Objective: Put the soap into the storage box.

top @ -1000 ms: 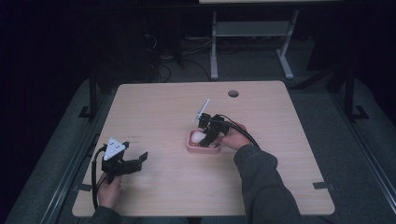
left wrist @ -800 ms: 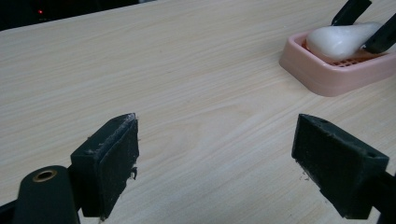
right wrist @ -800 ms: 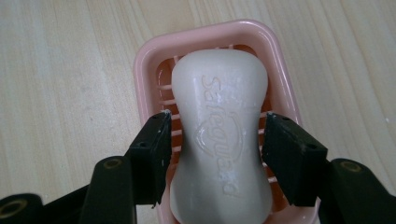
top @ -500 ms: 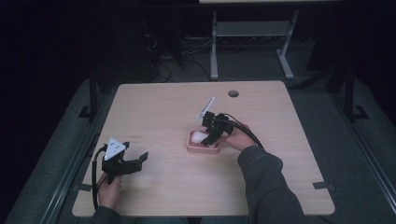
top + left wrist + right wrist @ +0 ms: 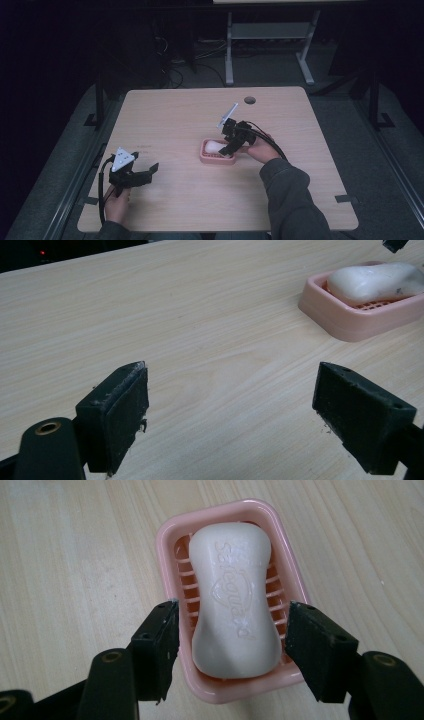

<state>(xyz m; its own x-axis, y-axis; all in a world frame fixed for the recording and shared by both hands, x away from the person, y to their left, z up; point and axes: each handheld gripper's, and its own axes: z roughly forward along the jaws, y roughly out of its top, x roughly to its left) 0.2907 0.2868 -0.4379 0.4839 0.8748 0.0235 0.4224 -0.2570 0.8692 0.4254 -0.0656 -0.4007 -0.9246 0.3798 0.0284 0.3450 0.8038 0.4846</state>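
A white bar of soap lies in a pink soap dish near the middle of the wooden table. My right gripper is open, its jaws on either side of the soap's near end without touching it. In the high view the right gripper sits over the dish and the soap. My left gripper rests open near the table's front left corner, nothing between its jaws. From the left gripper view, dish and soap lie far off at the upper right.
A round cable hole sits near the table's far edge. A grey metal stand is on the dark floor behind the table. Bare tabletop lies between the two grippers.
The right gripper has moved slightly toward the near end of the dish and lowered around the soap. The left gripper has stayed in place.
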